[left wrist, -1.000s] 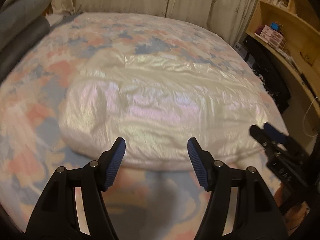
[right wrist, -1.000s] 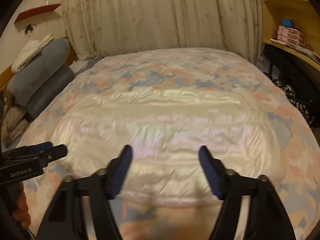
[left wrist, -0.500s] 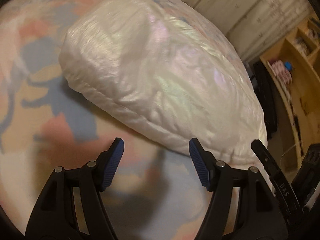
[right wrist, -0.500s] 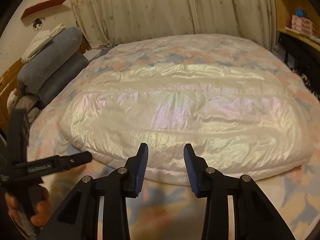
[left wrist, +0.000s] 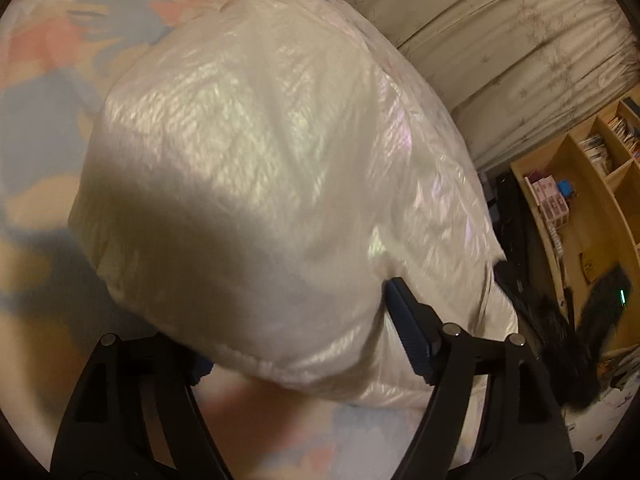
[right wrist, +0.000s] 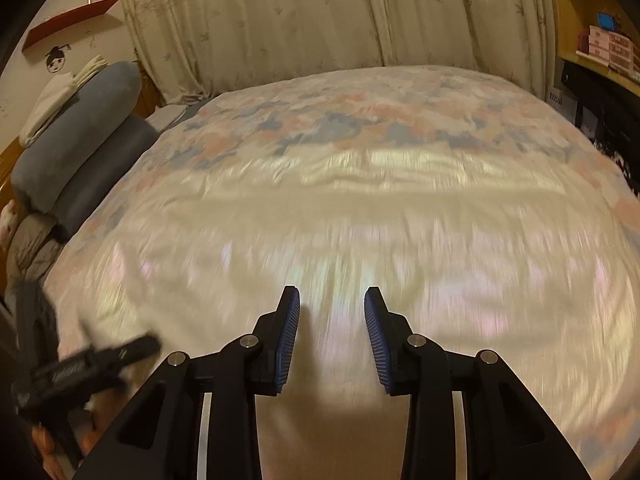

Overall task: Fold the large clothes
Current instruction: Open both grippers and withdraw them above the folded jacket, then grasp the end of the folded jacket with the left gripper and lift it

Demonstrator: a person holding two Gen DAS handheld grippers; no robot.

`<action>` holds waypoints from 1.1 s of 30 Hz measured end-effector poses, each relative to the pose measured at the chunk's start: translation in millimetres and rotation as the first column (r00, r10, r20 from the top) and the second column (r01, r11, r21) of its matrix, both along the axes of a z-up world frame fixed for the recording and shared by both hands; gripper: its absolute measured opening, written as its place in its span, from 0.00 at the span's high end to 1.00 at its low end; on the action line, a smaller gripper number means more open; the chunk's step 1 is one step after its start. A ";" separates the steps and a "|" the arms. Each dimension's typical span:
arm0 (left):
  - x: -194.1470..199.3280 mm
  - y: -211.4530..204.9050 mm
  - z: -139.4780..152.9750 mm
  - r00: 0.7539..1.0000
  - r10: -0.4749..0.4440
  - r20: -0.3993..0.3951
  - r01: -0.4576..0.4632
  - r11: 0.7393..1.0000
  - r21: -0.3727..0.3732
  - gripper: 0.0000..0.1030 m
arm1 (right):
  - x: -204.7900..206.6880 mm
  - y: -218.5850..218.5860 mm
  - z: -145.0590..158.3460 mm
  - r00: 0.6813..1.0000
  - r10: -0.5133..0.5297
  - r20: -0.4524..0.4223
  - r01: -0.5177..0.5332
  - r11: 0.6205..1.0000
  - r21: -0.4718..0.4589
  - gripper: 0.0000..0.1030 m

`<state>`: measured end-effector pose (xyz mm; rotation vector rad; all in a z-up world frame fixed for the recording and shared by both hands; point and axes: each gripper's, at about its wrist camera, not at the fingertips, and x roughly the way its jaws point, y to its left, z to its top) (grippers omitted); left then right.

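A shiny white padded coat (left wrist: 276, 184) lies spread on the bed (left wrist: 48, 92), over a bedspread patterned in pink, blue and cream; in the left wrist view it fills the middle of the frame, its hemmed corner hanging down toward 6 o'clock. The left claw (left wrist: 304, 328) stands wide, and its jaws have just been opening further; that corner of the coat sits between them, covering the left finger almost wholly, while the blue pad of the right finger (left wrist: 408, 332) shows at 4 o'clock, just beside the fabric; whether either pad presses on the cloth cannot be told, and nothing looks pinched. A blurred dark shape at 4 o'clock near the frame edge is the other tool; a wooden shelf (left wrist: 592, 184) with small boxes stands at 3 o'clock, and pale curtains (left wrist: 500, 40) hang at 1 o'clock.

In the right wrist view the coat (right wrist: 360, 248) stretches across the bed from 9 to 3 o'clock, smeared by motion. The right claw (right wrist: 332, 336) is narrow, with a clear gap between its blue pads and only the coat's surface seen beyond it; the jaws have just been closing. Grey bolsters (right wrist: 84, 132) lie stacked at 9 to 10 o'clock, with folded white cloth on top.
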<state>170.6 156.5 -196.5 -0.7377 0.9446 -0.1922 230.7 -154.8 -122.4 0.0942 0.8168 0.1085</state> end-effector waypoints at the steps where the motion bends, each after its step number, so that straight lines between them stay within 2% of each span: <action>1: -0.4 -0.2 -1.7 1.000 -0.003 0.005 0.003 1.000 -0.001 0.28 | 13.3 1.2 0.3 1.000 -0.006 0.004 0.006 1.000 -0.006 0.67; 5: -2.6 -1.8 -3.8 1.000 -0.008 0.022 0.008 1.000 -0.006 0.26 | 67.5 4.7 -13.0 0.999 -0.045 0.006 0.045 0.998 -0.051 0.67; 9: -1.8 2.1 -10.4 0.999 -0.017 0.037 0.017 1.000 -0.014 0.23 | 105.9 10.1 -53.2 0.997 -0.063 -0.043 0.058 0.991 -0.117 0.67; 18: 20.4 0.0 -15.9 0.999 -0.018 0.049 0.019 1.000 -0.015 0.20 | 129.4 6.7 -86.9 0.998 -0.063 -0.002 0.063 0.992 -0.110 0.67; 22: 33.7 0.3 -12.9 0.998 -0.009 0.055 0.010 1.000 -0.011 0.19 | 123.8 4.4 -94.7 0.998 -0.068 0.005 0.068 0.993 -0.092 0.67; 27: 44.7 -6.1 -14.4 0.997 0.022 0.076 -0.024 0.999 0.028 0.18 | 118.5 2.7 -98.7 0.997 -0.071 0.007 0.071 0.995 -0.066 0.67; 30: 47.7 -9.3 -7.8 0.993 0.050 0.108 -0.058 0.996 0.071 0.23 | 116.1 1.9 -99.0 0.997 -0.075 0.009 0.075 0.996 -0.058 0.67; 33: 48.8 -19.7 6.0 0.983 0.077 0.164 -0.097 0.988 0.123 0.36 | 112.5 1.2 -98.1 0.997 -0.080 0.008 0.080 0.996 -0.049 0.67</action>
